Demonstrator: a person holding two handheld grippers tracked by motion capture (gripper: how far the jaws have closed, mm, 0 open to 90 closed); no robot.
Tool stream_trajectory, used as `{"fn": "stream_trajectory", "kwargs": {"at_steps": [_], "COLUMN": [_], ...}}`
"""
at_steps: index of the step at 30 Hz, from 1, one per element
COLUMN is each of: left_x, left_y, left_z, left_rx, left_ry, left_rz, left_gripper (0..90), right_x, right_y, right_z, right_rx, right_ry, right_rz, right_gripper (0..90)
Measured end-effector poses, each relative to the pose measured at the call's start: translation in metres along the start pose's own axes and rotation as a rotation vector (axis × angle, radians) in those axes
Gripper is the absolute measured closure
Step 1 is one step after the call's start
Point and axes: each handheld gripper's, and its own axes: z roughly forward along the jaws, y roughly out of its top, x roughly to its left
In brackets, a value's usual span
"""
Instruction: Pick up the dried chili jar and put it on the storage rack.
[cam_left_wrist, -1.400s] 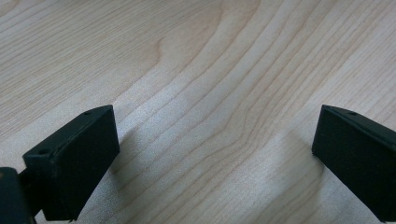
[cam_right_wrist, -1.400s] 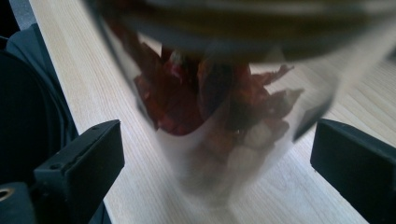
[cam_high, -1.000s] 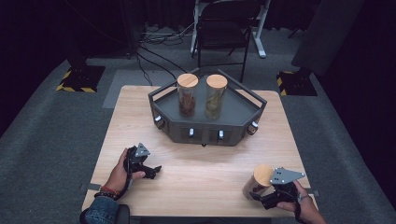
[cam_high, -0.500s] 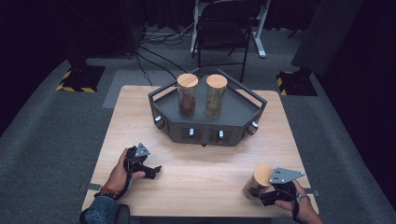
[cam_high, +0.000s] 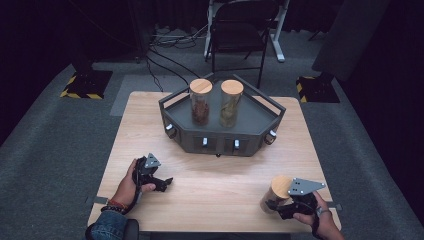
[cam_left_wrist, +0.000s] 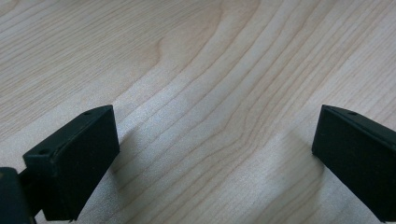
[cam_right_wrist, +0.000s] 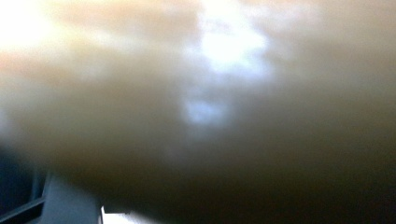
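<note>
the right gripper is sitting at the near right corner of the wooden table, and its jaws have just been closing on a jar with a wooden lid; they are now clamping it low on its side. the jar is standing upright just left of the grey plate on that gripper, close to the table's near edge. in the right gripper view the jar is pressing right up to the lens as a blurred tan mass, so nothing finer is showing there.

the left gripper is resting low over the near left part of the table, well apart from the jar. in the left gripper view its jaws are standing wide apart with bare wood grain lying between them.

farther back, a dark angular tray is occupying the middle of the table, carrying two more jars with wooden lids, one on the left and one on the right, standing upright side by side. the stretch of table between the held jar and the tray is lying open. behind the table a black chair is standing on the grey floor.
</note>
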Motion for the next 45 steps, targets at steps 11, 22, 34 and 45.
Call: {"fn": "stream_trajectory", "kwargs": {"at_steps": [11, 22, 34, 45], "left_x": [0.000, 0.000, 0.000, 0.000], "left_y": [0.000, 0.000, 0.000, 0.000], "left_z": [0.000, 0.000, 0.000, 0.000], "left_rx": [0.001, 0.002, 0.000, 0.001], "left_ry": [0.000, 0.000, 0.000, 0.000], "left_rz": [-0.001, 0.000, 0.000, 0.000], "left_gripper": [0.3, 0.3, 0.3, 0.3], "right_x": [-0.010, -0.022, -0.039, -0.053], "right_y": [0.015, 0.041, 0.080, 0.122], "right_z": [-0.004, -0.004, -0.017, -0.030], "right_rx": [0.000, 0.008, 0.023, 0.017], "right_ry": [-0.070, -0.077, -0.143, -0.207], "right_rz": [0.061, 0.089, 0.118, 0.128], "right_gripper": [25.3, 25.3, 25.3, 25.3]}}
